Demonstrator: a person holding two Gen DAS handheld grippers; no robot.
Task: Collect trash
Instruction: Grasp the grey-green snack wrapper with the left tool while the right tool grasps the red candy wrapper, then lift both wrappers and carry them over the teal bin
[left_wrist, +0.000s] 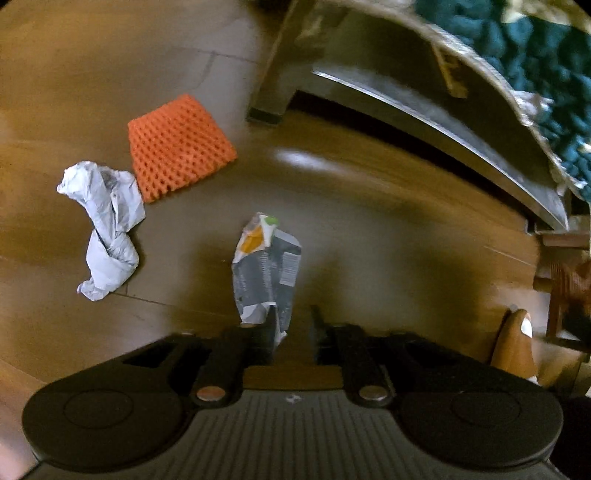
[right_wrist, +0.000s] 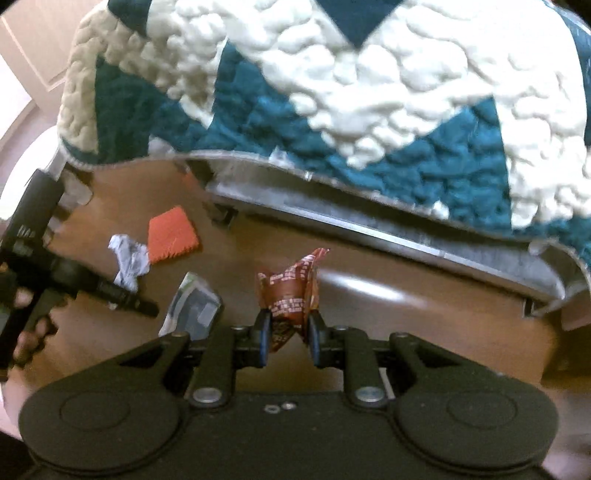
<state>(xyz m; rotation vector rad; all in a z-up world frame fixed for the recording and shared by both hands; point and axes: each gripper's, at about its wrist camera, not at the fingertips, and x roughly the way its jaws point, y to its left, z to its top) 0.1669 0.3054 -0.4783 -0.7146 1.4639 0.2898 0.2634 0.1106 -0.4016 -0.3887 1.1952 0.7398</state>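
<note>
Pinching a crumpled red-brown snack wrapper (right_wrist: 291, 291), the right gripper (right_wrist: 287, 332) has it clamped between both pads, lifted off the wooden floor (left_wrist: 369, 229) beside the bed frame (right_wrist: 369, 225) under a teal-and-cream quilt (right_wrist: 369, 92). The left gripper (left_wrist: 293, 325) points down with its jaws parted, and a grey and orange foil packet (left_wrist: 267, 266) sits loose between them, not squeezed. Further out on the floor, a scrunched white paper (left_wrist: 107, 229) touches an orange foam fruit net (left_wrist: 177, 147) near the bed leg (left_wrist: 271, 85).
</note>
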